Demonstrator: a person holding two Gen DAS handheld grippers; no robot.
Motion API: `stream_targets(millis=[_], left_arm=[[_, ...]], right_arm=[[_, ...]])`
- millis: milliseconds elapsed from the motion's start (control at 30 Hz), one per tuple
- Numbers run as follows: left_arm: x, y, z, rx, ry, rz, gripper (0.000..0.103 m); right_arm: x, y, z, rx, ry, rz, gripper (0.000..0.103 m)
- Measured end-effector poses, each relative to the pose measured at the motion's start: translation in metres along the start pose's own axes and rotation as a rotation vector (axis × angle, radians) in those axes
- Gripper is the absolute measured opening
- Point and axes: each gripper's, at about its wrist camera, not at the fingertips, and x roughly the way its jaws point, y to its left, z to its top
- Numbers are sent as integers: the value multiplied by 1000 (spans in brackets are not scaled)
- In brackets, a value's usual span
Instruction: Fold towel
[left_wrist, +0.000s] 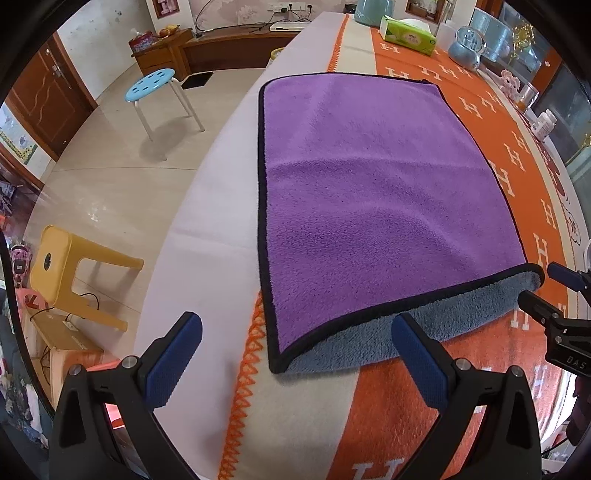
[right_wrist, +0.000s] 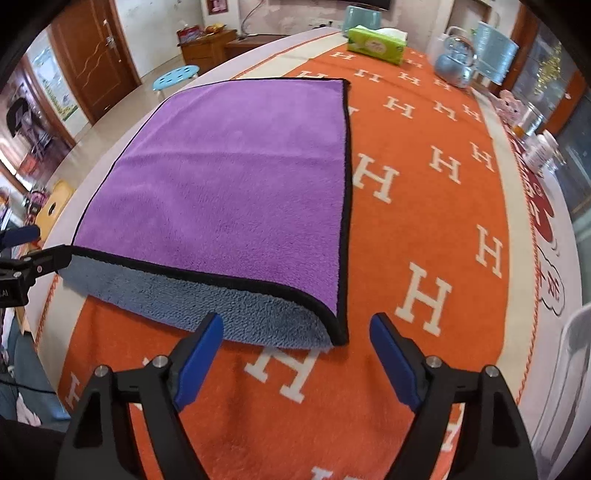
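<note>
A purple towel (left_wrist: 369, 206) with black trim and a grey underside lies folded once on the orange blanket, its fold toward the near side. It also shows in the right wrist view (right_wrist: 229, 192). My left gripper (left_wrist: 295, 339) is open and empty, just short of the towel's near left corner. My right gripper (right_wrist: 297, 338) is open and empty, just short of the near right corner. The right gripper shows at the right edge of the left wrist view (left_wrist: 543, 291), next to the fold.
An orange blanket with white H letters (right_wrist: 424, 221) covers the table. A green tissue box (right_wrist: 376, 46), a silver kettle (right_wrist: 454, 62) and jars stand at the far end. A blue stool (left_wrist: 153, 85) and a yellow stool (left_wrist: 70, 273) stand on the floor left.
</note>
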Motion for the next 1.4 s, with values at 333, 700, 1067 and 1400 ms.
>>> stream_targets(millis=[333, 700, 1067, 1400], left_arm=[[11, -5, 2, -5, 36, -64, 85], [14, -4, -3, -38, 77, -89, 44], [6, 4, -5, -69, 74, -84, 11], [1, 4, -5, -66, 80, -60, 7]], right_arm=[[14, 0, 1, -22, 47, 29, 58], [10, 0, 2, -56, 41, -1, 28], [3, -11, 1, -29, 13, 11, 8], [2, -13, 1, -29, -15, 32, 4]])
